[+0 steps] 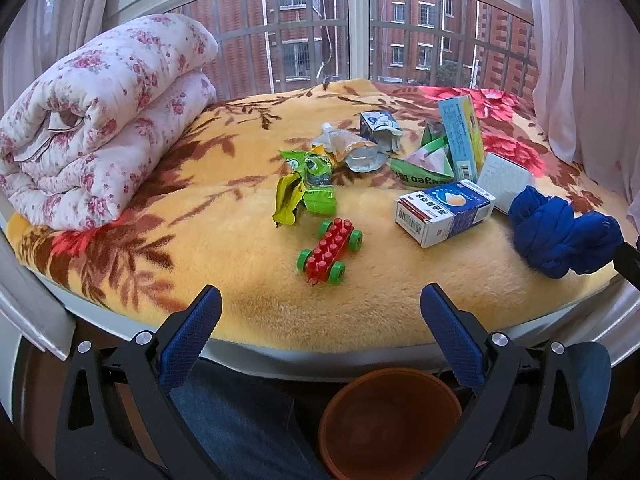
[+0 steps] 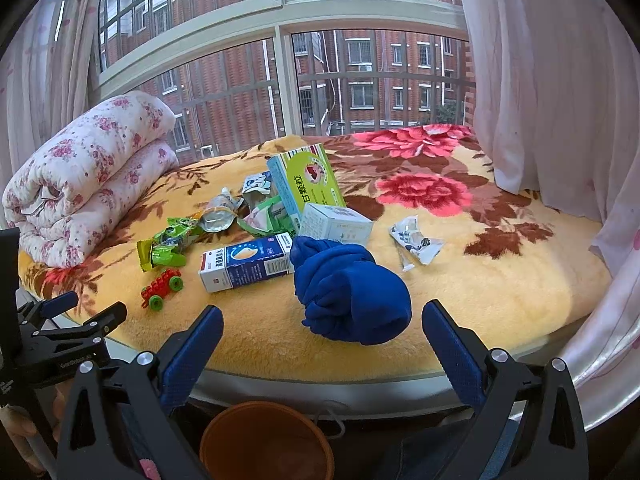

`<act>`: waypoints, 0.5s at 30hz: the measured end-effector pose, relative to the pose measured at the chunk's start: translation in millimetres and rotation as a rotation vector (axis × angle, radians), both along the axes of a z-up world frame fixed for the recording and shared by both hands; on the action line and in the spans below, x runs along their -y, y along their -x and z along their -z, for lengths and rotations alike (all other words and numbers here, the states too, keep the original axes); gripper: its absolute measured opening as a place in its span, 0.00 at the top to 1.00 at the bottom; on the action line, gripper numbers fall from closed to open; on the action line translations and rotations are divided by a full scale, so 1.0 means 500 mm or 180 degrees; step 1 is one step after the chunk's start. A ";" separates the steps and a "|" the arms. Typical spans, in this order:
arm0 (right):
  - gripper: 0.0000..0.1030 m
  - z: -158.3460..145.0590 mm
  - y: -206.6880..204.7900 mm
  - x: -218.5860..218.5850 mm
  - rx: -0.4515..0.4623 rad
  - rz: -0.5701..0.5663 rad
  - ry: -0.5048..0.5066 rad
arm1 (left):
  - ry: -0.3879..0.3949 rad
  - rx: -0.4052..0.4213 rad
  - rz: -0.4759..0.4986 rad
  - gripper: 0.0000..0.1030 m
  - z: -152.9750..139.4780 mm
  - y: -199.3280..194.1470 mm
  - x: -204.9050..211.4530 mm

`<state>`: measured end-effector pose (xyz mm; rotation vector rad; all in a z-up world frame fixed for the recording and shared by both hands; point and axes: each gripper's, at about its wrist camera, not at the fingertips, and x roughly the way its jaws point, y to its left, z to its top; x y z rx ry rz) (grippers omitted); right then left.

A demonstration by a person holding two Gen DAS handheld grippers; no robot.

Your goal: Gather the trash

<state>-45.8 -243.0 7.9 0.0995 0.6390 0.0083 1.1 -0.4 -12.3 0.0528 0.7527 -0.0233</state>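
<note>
Both grippers hang empty at the edge of a yellow floral fleece blanket strewn with litter.

Left gripper and right gripper have fingers spread wide. Around the blue-and-white cardboard carton: crumpled green foil wrapper left, balled blue cloth right, round orange plastic bin below the blanket's edge.

Black tongs, blue textured pads, silver screws.
</note>
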 end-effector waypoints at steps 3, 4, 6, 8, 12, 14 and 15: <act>0.05 -0.001 0.002 -0.001 0.0005 0.0006 0.0017 | -0.0018 -0.0009 -0.0014 0.05 0.001 0.001 0.001; 0.05 -0.001 0.000 0.000 0.0003 0.0004 0.0011 | -0.0025 -0.0012 -0.0018 0.05 0.001 0.000 0.001; 0.05 -0.002 0.002 0.000 0.0009 0.0004 0.0015 | -0.0029 -0.0019 -0.0014 0.05 0.001 0.000 0.001; 0.05 -0.002 0.001 0.001 0.0012 0.0005 0.0021 | -0.0027 -0.0021 -0.0015 0.05 0.001 0.000 -0.001; 0.05 -0.003 0.003 -0.002 0.0024 0.0010 0.0061 | -0.0023 -0.0026 -0.0008 0.05 0.002 -0.001 -0.001; 0.05 -0.005 0.002 -0.001 0.0030 0.0002 0.0062 | -0.0025 -0.0025 -0.0007 0.05 0.002 -0.001 -0.001; 0.05 -0.005 0.003 -0.002 0.0036 0.0005 0.0072 | -0.0026 -0.0026 -0.0004 0.05 0.002 -0.001 -0.001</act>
